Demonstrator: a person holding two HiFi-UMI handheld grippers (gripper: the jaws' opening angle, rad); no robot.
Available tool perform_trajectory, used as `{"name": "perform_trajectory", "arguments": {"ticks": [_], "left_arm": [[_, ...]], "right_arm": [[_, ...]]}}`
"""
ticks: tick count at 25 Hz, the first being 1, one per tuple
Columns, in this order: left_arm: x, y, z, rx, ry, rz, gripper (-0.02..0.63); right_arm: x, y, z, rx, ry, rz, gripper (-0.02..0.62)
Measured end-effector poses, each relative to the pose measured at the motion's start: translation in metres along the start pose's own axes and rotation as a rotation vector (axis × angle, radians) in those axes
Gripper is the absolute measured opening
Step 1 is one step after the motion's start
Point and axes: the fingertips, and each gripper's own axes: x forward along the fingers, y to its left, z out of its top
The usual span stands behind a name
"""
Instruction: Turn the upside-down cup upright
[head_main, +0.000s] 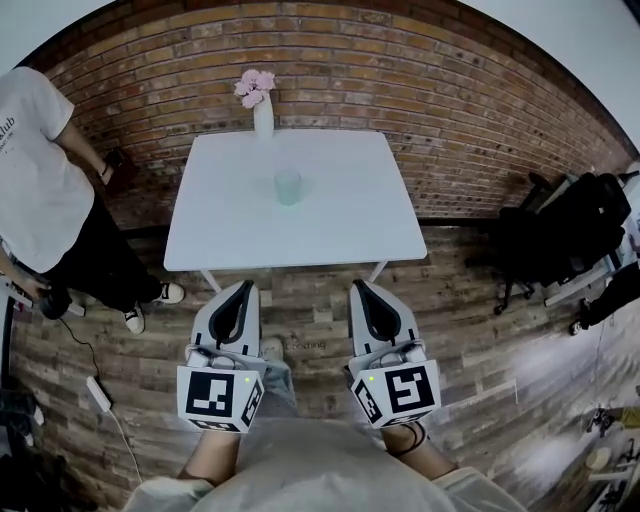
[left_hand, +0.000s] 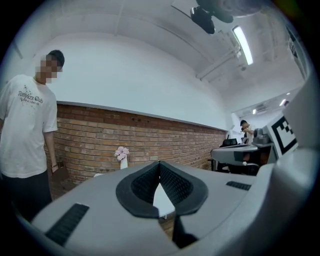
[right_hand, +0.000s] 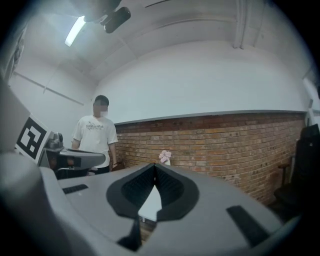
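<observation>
A pale translucent cup (head_main: 288, 186) stands near the middle of the white table (head_main: 230, 235); which way up it is I cannot make out at this distance. My left gripper (head_main: 244, 288) and right gripper (head_main: 358, 287) hover side by side over the wooden floor, short of the table's near edge, both pointing level at it. Both are shut with nothing between their jaws. In the left gripper view the closed tips (left_hand: 159, 163) meet in front of the table; the right gripper view shows its tips (right_hand: 154, 165) the same way. The cup is hidden in both gripper views.
A white vase of pink flowers (head_main: 261, 105) stands at the table's far edge against the brick wall (head_main: 460, 120). A person in a white shirt (head_main: 40, 180) stands left of the table. A black office chair (head_main: 560, 235) is at the right. A power strip (head_main: 98, 394) lies on the floor.
</observation>
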Motion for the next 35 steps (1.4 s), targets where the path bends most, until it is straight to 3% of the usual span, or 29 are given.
{"name": "perform_trajectory", "arguments": {"ticks": [9, 15, 22, 30, 35], "left_arm": [[0.133, 0.093, 0.006, -0.009, 0.037, -0.07, 0.009], [0.201, 0.134, 0.005, -0.025, 0.042, -0.126, 0.009], [0.238, 0.153, -0.007, -0.044, 0.06, -0.16, 0.009], [0.26, 0.162, -0.022, -0.047, 0.108, -0.114, 0.009], [0.274, 0.166, -0.031, -0.054, 0.125, -0.106, 0.009]], "right_arm": [[0.157, -0.021, -0.005, -0.008, 0.063, -0.028, 0.006], [0.232, -0.04, -0.011, 0.008, 0.098, -0.07, 0.006], [0.276, -0.049, -0.02, -0.011, 0.128, -0.077, 0.006], [0.308, -0.058, -0.04, -0.034, 0.169, -0.02, 0.014], [0.332, -0.063, -0.065, -0.03, 0.22, 0.019, 0.084]]}}
